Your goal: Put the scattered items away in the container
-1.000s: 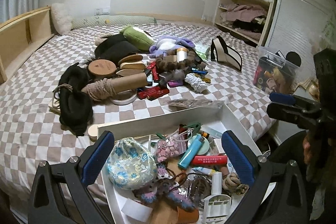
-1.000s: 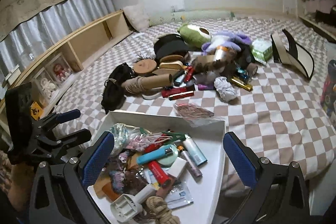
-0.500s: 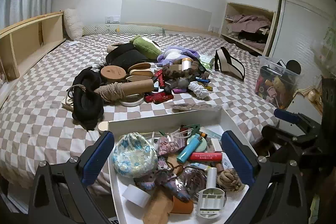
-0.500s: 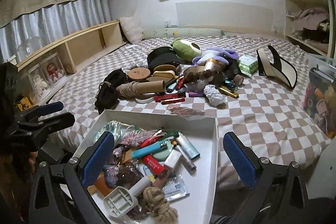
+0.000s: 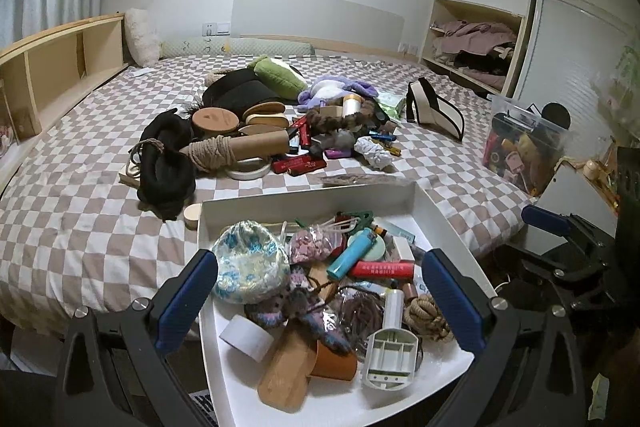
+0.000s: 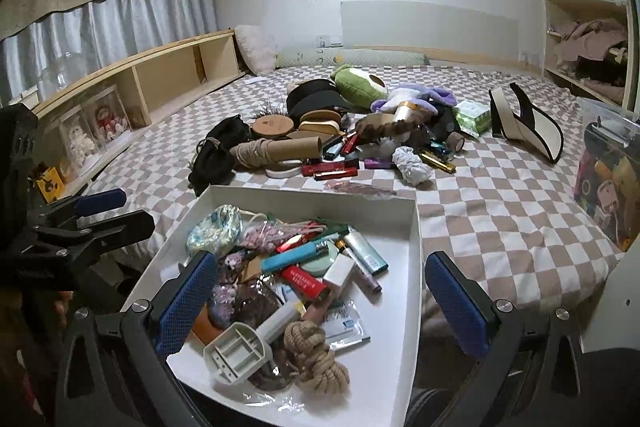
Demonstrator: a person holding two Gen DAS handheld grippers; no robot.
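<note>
Checkered bed (image 5: 72, 227), wooden shelf (image 6: 168, 75), perhaps clothes (image 5: 476, 39) in alcove.

Both grippers — left gripper (image 5: 320, 301), right gripper (image 6: 320, 301) — farther back from the white tray (image 5: 436, 205).

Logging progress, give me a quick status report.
Both grippers, left and right, open, empty. White tray part filled. Pile still on bed. Nothing blocking.
</note>
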